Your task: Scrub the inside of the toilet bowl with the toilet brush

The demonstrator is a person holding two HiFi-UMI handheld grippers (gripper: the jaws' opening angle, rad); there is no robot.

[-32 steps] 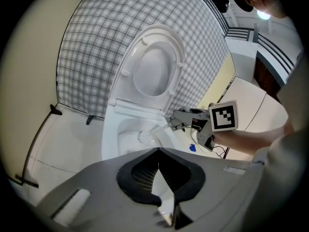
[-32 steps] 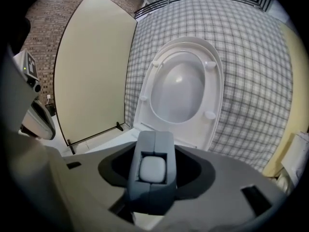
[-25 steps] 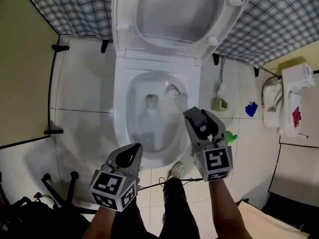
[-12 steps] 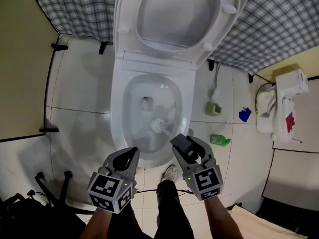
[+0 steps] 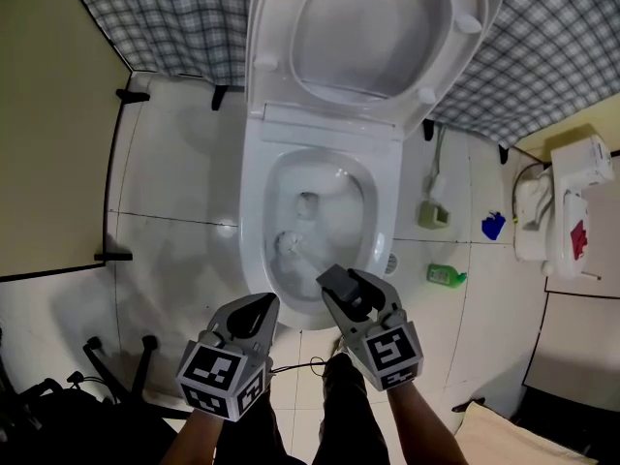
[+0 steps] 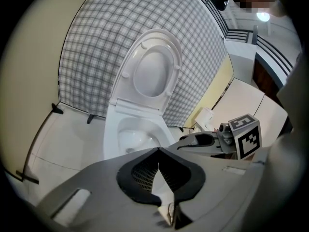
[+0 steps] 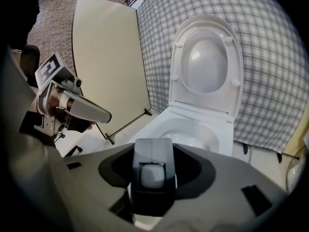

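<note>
The white toilet (image 5: 254, 211) stands with lid and seat (image 5: 373, 37) raised. In the head view, the brush's white head (image 5: 288, 244) lies low at the left front of the bowl's inside. My right gripper (image 5: 341, 287) hangs over the front rim, shut on the brush's dark grey handle block (image 7: 153, 170). The left gripper (image 5: 263, 306) is beside it at the front rim, shut with nothing in it; its jaws meet in the left gripper view (image 6: 158, 151). The bowl (image 7: 186, 135) shows ahead in the right gripper view.
On the floor right of the toilet are a brush holder (image 5: 433, 215), a green bottle (image 5: 446, 276), a blue object (image 5: 492, 226) and a white unit (image 5: 567, 211). A beige partition (image 5: 48, 114) stands on the left, and black stand legs (image 5: 107, 366) are at lower left.
The brush head has swept from the bowl's right side across to its left front. My right gripper has come down and left with it. The left gripper has barely moved.
</note>
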